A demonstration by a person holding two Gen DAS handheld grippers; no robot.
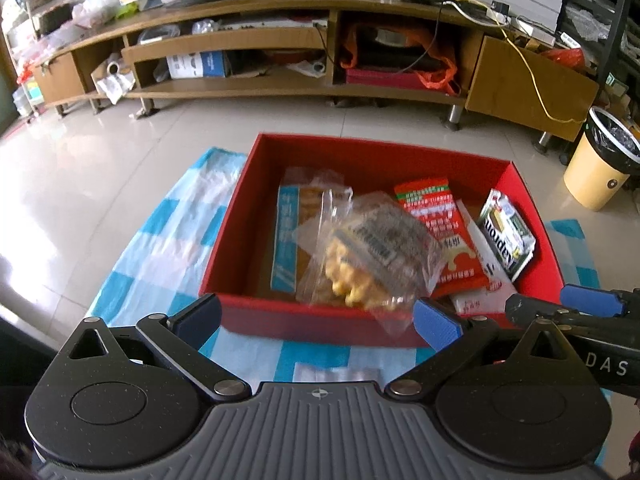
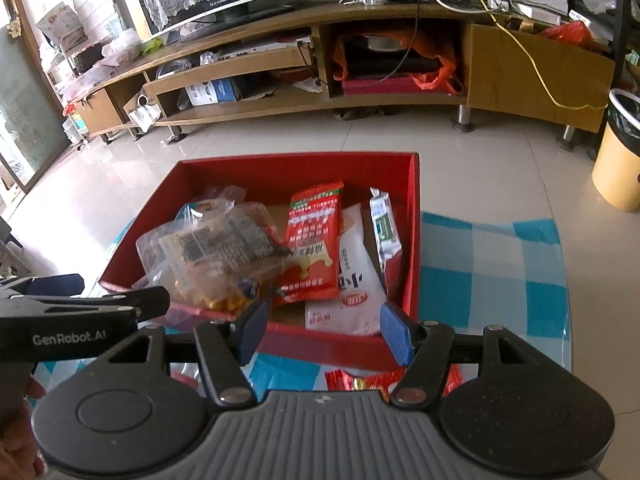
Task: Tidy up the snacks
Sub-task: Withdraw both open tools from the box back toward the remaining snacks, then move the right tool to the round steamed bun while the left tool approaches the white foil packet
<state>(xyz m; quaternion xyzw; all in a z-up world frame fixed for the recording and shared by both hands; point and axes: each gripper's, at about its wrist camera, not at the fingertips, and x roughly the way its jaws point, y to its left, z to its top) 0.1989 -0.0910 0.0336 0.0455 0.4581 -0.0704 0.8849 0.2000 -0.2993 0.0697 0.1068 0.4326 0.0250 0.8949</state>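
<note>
A red open box (image 1: 256, 184) (image 2: 412, 240) stands on a blue-and-white checked cloth. Inside lie a blue-and-brown biscuit pack (image 1: 288, 236), a red snack packet (image 1: 440, 216) (image 2: 316, 236), a white packet (image 2: 356, 276) and a green-and-white packet (image 1: 506, 232) (image 2: 386, 232). A clear bag of yellow snacks (image 1: 372, 256) (image 2: 216, 256) is blurred over the box's near edge, apart from any pad. My left gripper (image 1: 320, 316) is open and empty just before the box. My right gripper (image 2: 324, 332) is open and empty at the box's near wall.
A red foil packet (image 2: 360, 382) lies on the cloth (image 2: 492, 280) under my right gripper. A clear wrapper (image 1: 332, 372) lies under my left gripper. A long wooden TV stand (image 1: 280, 84) runs behind. A yellow bin (image 1: 600, 160) stands at right.
</note>
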